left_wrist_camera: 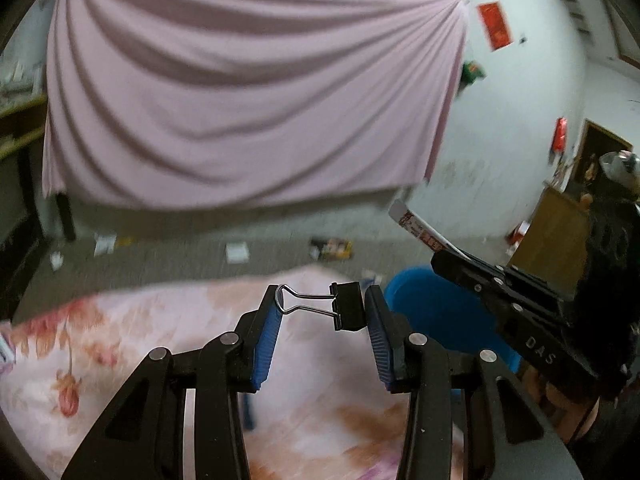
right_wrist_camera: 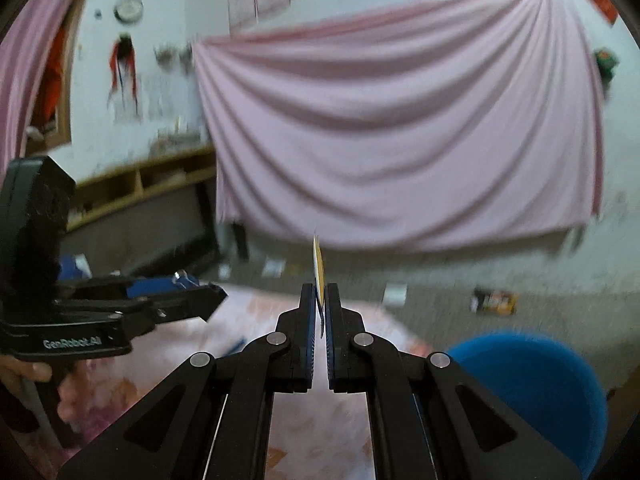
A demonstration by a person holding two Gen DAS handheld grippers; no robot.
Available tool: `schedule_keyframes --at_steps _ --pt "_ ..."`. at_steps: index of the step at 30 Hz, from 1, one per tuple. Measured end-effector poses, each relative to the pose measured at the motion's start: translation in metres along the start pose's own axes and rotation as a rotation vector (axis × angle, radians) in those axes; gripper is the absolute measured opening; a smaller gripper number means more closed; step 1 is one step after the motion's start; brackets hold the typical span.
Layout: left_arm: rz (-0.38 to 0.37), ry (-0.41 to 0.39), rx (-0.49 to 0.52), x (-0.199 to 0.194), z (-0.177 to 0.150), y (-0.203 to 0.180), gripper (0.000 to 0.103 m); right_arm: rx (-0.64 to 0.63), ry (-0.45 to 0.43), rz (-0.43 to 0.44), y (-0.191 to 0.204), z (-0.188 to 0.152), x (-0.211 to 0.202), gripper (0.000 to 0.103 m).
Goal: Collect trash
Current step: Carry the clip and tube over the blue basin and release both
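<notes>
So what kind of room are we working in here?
Probably a lived-in room at home, not a lab: a pink sheet hung on the wall, a floral cloth on the table, low wooden shelving, and litter on the grey floor.

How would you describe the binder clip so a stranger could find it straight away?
Start at the table with the floral cloth; above it the left gripper holds the binder clip crosswise between its blue pads. The clip is black with a silver wire handle, unlike the flat printed card pinched in the right gripper.

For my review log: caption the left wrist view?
Left gripper holds a binder clip; right gripper holds a card.
</notes>
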State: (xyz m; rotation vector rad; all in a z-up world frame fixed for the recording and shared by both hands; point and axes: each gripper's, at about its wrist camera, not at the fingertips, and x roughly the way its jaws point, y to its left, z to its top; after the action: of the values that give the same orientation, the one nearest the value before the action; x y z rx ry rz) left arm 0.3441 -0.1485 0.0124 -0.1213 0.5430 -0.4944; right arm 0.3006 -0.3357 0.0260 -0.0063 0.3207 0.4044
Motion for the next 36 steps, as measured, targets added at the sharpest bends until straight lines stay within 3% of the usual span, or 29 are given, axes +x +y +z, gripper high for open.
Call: schedule_keyframes --at_steps 9,14,17,25,29,36 --pt "-0.081 -0.270 0.107 -0.032 0.022 -0.068 0.037 -0.011 -0.346 -0.124 -0.018 0.011 -0.084 0.001" --pt "-0.105 -0.373 0.180 -0.040 0.019 -0.102 0.037 0.013 -0.411 -0.182 -0.033 0.011 -0.107 0.001" --pt "-0.118 -0.396 0.218 -0.032 0.014 -0.119 0.037 0.028 -0.417 -0.211 -0.039 0.012 -0.112 0.001" --pt "-0.158 -0.346 0.233 -0.002 0.001 -0.165 0.037 0.051 -0.346 -0.296 -0.063 -0.001 -0.126 0.001" --pt "-0.154 -0.253 0.231 0.025 -0.005 -0.179 0.037 0.099 -0.271 -0.328 -0.080 -0.006 -0.119 0.001" --pt "-0.178 -0.091 0.113 0.061 -0.007 -0.181 0.037 0.143 -0.196 -0.340 -0.094 -0.013 -0.111 0.005"
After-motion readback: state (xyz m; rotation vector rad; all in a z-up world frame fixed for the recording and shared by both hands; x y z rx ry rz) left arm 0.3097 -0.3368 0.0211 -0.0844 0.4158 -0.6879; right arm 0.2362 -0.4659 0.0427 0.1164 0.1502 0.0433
